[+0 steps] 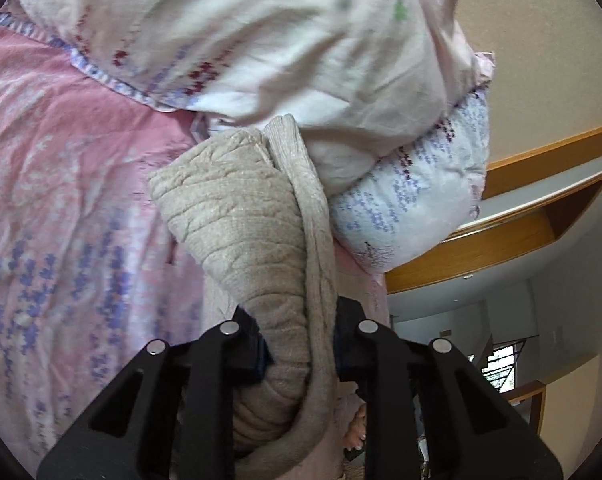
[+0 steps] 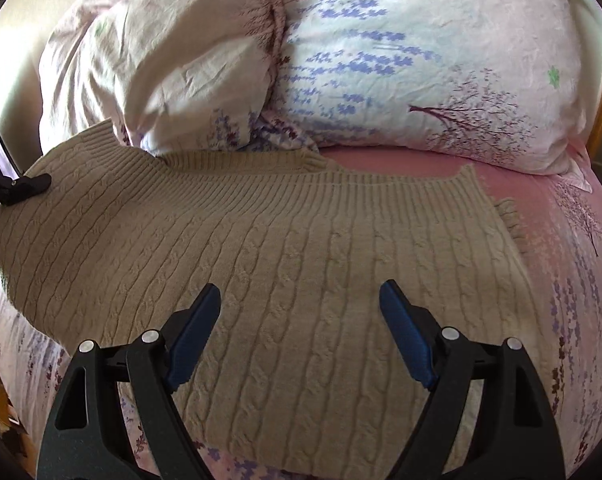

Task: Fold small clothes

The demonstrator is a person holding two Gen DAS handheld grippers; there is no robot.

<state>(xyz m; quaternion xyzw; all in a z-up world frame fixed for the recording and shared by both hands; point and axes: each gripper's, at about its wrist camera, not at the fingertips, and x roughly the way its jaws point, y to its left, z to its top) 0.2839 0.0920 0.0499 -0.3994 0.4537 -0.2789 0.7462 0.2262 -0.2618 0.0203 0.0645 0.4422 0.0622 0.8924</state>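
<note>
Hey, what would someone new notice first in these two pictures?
The beige cable-knit sweater spread across the pink floral bedsheet, below two pillows. The left gripper pinches a bunched fold of it, while the right gripper hovers open above its middle.

Black hand-held gripper [image 2: 300, 322], blue pads [image 2: 405, 340], silver rivets.

No readable text, label or number anywhere (bedding shows only floral print)
</note>
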